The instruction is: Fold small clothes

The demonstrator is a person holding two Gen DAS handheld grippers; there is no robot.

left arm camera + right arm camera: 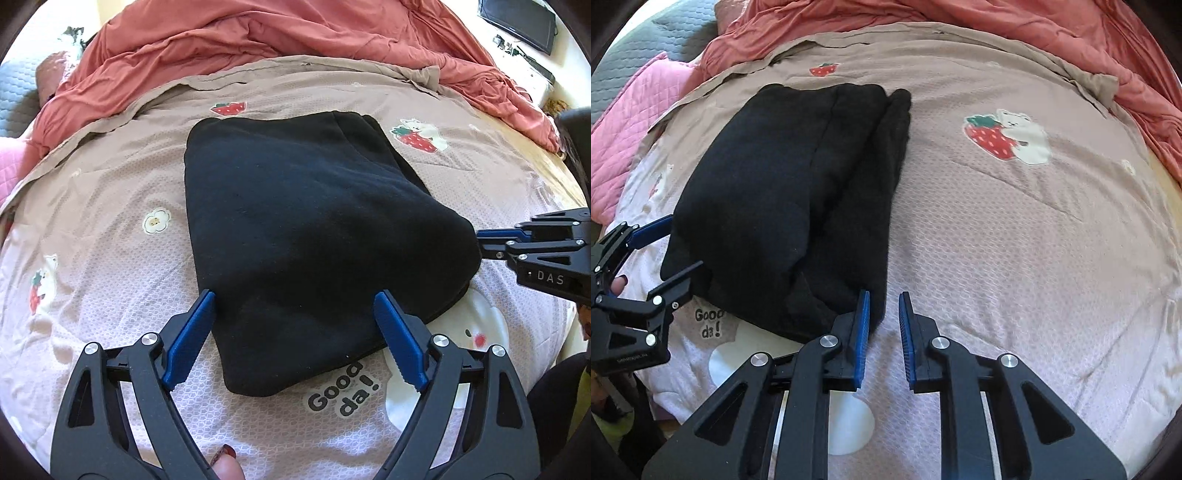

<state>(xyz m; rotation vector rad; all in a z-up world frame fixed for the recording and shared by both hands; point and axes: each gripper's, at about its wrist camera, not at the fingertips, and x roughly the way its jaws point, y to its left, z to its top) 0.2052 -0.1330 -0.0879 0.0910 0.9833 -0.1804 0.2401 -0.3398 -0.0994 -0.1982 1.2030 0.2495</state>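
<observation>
Black cloth [306,229]: folded in layers, lying flat on the bed cover [110,229] so it keeps its shape.
Left tongs [295,317]: wide apart, over the near edge of the cloth, holding nothing.
Right tongs [884,314]: a little apart at the cloth's near corner, not pinching it; maybe ready to tidy that edge.
Red blanket [221,33]: bunched up far behind.

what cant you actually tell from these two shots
- What kind of garment the folded black garment is: both views show only dark layers, no detail.
- Whether the right tongs pinch cloth: the gap looks bare in the right wrist view; in the left, the garment hides their tips.
- The quilt print "Good da!": the garment covers the rest.
</observation>
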